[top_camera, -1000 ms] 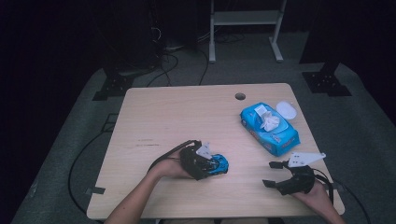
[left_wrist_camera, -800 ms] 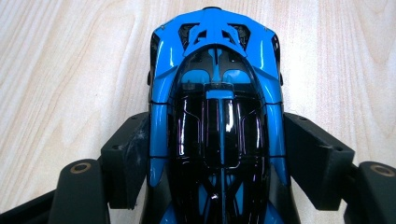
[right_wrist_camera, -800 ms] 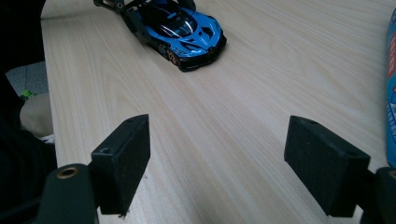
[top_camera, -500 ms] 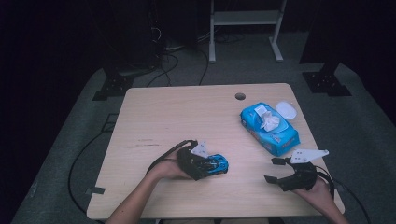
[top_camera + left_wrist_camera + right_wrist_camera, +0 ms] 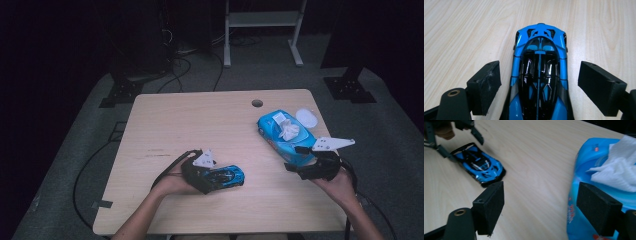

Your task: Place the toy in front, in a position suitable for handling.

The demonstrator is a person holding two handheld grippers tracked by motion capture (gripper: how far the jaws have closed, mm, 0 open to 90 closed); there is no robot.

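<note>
The blue toy car sits on the table between the left gripper's wide-open jaws, its long axis along them, while the right gripper gapes by the wipes pack.

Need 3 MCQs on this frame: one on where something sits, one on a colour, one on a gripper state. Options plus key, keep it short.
1. Where is the toy car?
A. between the left gripper's jaws
B. on top of the wipes pack
C. on the floor

2. What colour is the wipes pack?
A. red
B. blue
C. green

3. How are the right gripper's jaws?
A. shut on the car
B. shut on a wipe
C. open, holding nothing

Key: 1 A, the left gripper view shows the car on the table with a jaw on each side of it, gaps showing, left gripper open. 2 B, blue wrapper with a white wipe sticking out. 3 C, the right gripper view shows its jaws wide apart beside the pack.
</note>
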